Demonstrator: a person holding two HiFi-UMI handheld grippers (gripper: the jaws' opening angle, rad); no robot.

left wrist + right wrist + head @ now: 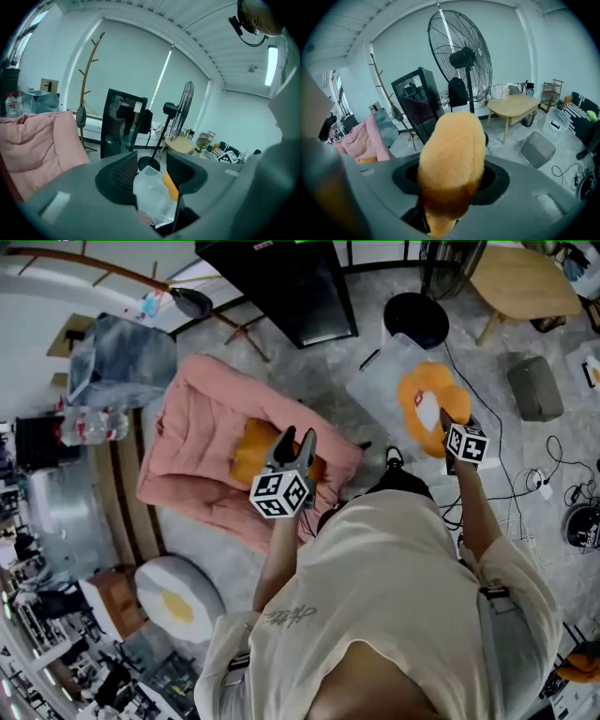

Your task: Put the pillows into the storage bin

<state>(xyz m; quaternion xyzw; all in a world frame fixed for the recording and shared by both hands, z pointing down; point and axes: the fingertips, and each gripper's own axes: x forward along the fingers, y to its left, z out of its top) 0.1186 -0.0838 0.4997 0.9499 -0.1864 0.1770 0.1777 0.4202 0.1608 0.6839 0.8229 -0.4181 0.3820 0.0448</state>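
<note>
Right tongs [451,177] clench a fluffy orange pillow [450,140], likely soft and light, by its edge; left tongs [152,176] gape empty.

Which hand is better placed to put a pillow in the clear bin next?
Right. The right gripper holds the orange pillow over the storage bin; the left gripper is empty, over the pink cushion.
</note>
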